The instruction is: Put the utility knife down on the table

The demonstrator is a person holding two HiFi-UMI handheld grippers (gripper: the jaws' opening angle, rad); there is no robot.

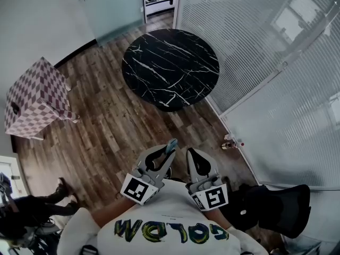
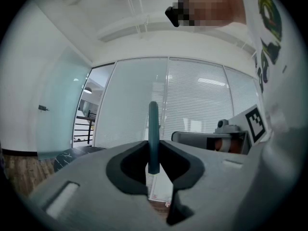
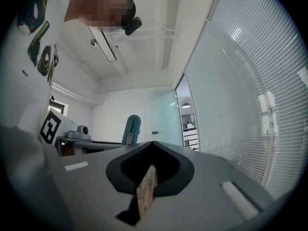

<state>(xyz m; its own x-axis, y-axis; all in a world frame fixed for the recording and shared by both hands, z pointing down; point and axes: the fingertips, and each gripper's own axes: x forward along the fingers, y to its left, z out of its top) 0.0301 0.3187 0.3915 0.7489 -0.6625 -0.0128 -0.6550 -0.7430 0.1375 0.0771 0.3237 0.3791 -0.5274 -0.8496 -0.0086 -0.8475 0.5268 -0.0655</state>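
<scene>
A teal utility knife (image 1: 171, 145) stands edge-on between the jaws of my left gripper (image 1: 168, 154), which is shut on it. In the left gripper view the knife (image 2: 153, 129) sticks up past the jaw tips of the left gripper (image 2: 153, 146). My right gripper (image 1: 192, 153) is held beside it, close to the person's chest, and is shut with nothing in it. In the right gripper view the jaws of the right gripper (image 3: 153, 143) meet at their tips, and the knife (image 3: 131, 128) shows at the left. The round black marble table (image 1: 170, 67) stands ahead, well beyond both grippers.
A pink-and-white checkered cube (image 1: 37, 97) sits on the wood floor at the left. A glass wall with blinds (image 1: 265, 62) runs along the right. A black chair (image 1: 281, 209) is at the lower right, and another person's legs (image 1: 45, 201) at the lower left.
</scene>
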